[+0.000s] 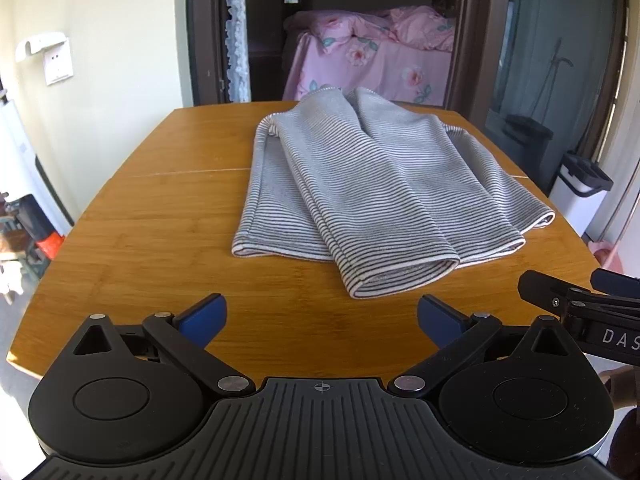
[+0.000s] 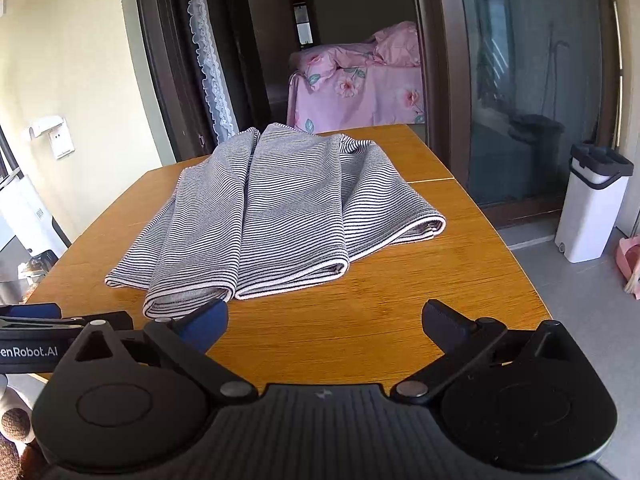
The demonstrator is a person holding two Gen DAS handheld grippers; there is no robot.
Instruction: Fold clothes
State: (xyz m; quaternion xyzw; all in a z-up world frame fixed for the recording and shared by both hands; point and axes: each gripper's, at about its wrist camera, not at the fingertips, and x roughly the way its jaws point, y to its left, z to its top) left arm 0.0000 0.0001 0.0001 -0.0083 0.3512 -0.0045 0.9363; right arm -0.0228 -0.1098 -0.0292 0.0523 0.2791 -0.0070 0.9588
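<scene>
Left tool (image 1: 322, 316) is wide open and holds nothing, hanging over the desk (image 1: 160, 216) just in front of the striped shirt (image 1: 360, 184). Right tool (image 2: 325, 322) is wide open too, empty, near the shirt's front edge. That shirt lies folded on the desk.

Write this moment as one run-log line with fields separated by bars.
stage: folding underway | striped garment: partly folded, on table | left gripper: open, empty, short of near hem | right gripper: open, empty
</scene>
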